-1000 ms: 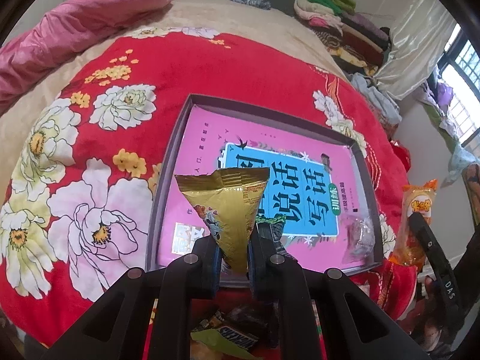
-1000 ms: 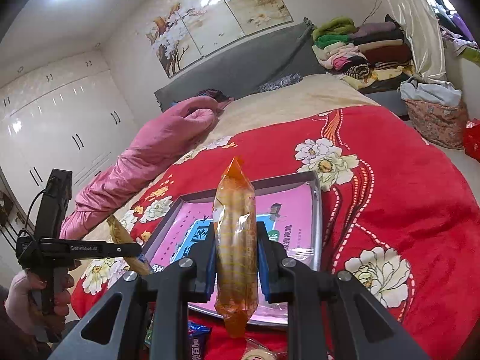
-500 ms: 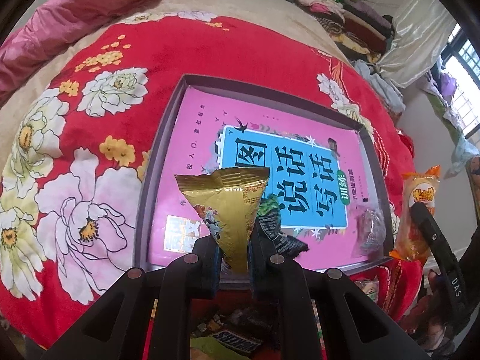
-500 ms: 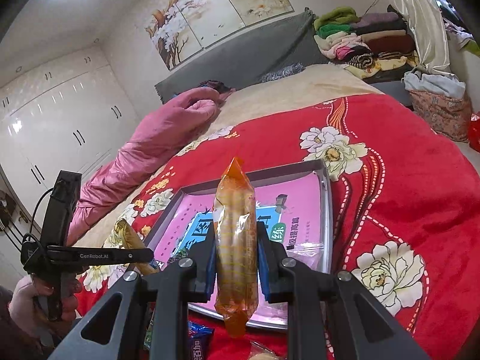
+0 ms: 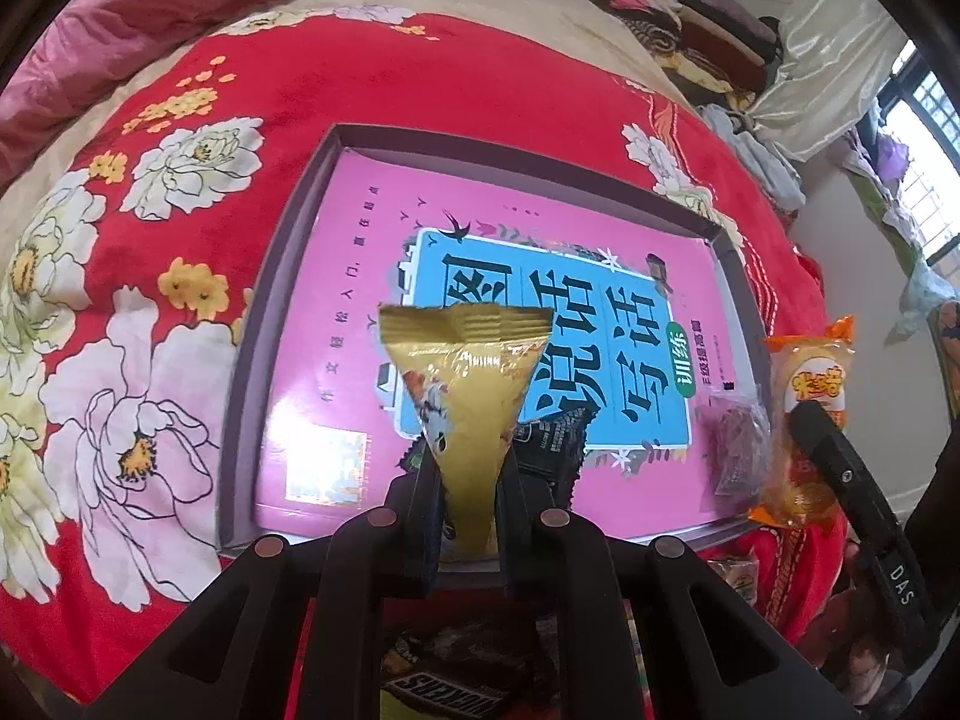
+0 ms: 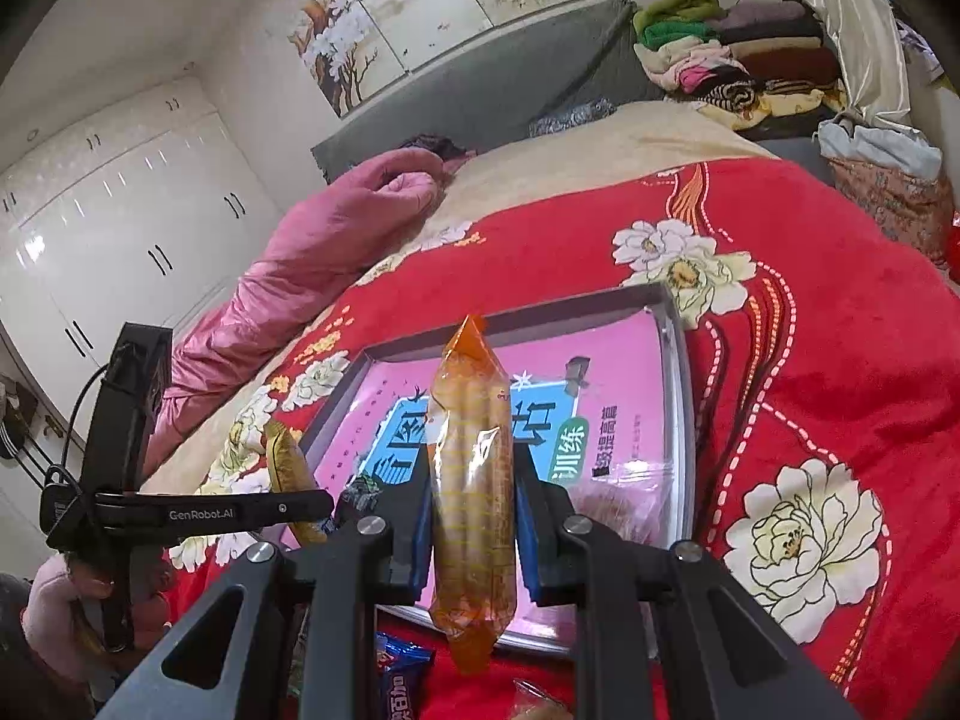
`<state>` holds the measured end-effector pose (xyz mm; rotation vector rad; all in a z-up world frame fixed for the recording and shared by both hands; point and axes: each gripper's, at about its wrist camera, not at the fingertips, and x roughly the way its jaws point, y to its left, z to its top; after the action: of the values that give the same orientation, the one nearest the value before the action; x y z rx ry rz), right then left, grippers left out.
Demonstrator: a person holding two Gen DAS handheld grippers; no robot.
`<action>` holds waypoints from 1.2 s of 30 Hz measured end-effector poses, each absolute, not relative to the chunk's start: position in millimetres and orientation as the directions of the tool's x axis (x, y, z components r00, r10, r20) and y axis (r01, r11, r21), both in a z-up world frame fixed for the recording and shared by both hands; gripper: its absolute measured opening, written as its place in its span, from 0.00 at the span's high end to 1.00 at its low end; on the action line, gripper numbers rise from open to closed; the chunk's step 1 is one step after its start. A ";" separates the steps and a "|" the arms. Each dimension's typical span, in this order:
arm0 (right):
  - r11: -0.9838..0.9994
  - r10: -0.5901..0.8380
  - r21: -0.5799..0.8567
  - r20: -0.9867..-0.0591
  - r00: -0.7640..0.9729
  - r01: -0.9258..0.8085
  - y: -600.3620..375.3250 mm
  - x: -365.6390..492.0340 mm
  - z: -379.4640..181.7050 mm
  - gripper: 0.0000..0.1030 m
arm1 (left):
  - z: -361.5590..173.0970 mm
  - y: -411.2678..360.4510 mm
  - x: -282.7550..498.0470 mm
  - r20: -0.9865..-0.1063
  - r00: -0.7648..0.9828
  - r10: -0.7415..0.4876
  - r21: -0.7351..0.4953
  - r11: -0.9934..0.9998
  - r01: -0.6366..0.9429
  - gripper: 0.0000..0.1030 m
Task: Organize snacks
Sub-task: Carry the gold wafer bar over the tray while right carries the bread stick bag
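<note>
step: carrying two snacks to the shallow grey box (image 5: pixel 282 276) on the bed; drop-off is next, I'd judge.
left tongs (image 5: pixel 468 510): clamped shut on the narrow end of a gold triangular snack packet (image 5: pixel 465 384), its wide crimped end pointing away from me.
right tongs (image 6: pixel 471 516): clamped on the middle of an orange-wrapped biscuit roll (image 6: pixel 471 480), both ends sticking out beyond the pads.
box: lying on the red floral blanket (image 5: pixel 390 78), floor lined with a pink and blue book cover (image 5: pixel 540 324). Already inside: a black-wrapped snack (image 5: pixel 552 444) at the near edge, a clear packet (image 5: pixel 735 444) in the near right corner.
still loose: a Snickers bar (image 5: pixel 444 699) and a blue-wrapped packet (image 6: pixel 399 675) on the bed, on my side of the box.
how to do it well: bring each packet over bare lining before letting go. Gold packet goes left of the black one, where there is room. The roll goes along the right wall, clear of the clear packet. Lower until the packet nearly rests on the lining, then release; the foil is light and will skid if dropped.
risk: my two tongs are close over the near edge, so I'll release one at a time.
left pose: pitched steeply down over the near edge of the box.
right pose: shallower tilt, aimed across the box from its near right side.
hand: my left hand (image 6: pixel 72 594) grips the left handle, seen low left in the right view.
</note>
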<state>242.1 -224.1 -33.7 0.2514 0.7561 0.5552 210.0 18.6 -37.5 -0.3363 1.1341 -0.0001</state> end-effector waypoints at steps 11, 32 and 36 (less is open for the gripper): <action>0.829 0.559 0.399 -0.613 0.558 -0.392 -212.4 246.4 -44.6 0.77 | -45.4 10.7 209.3 -0.889 0.420 -0.181 -0.268 0.950 -0.157 0.86; 0.829 0.556 0.402 -0.657 0.509 -0.388 -200.0 250.2 -61.3 0.77 | -49.4 -1.0 203.5 -0.887 0.422 -0.190 -0.266 0.956 -0.128 0.85; 0.836 0.545 0.395 -0.676 0.496 -0.381 -198.6 250.8 -65.6 0.77 | -50.0 -1.1 203.1 -0.887 0.425 -0.183 -0.259 0.957 -0.128 0.85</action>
<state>250.8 -198.6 -65.6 0.2037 0.8893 0.5652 203.1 -1.1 -50.0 -0.3073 1.1364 -0.0348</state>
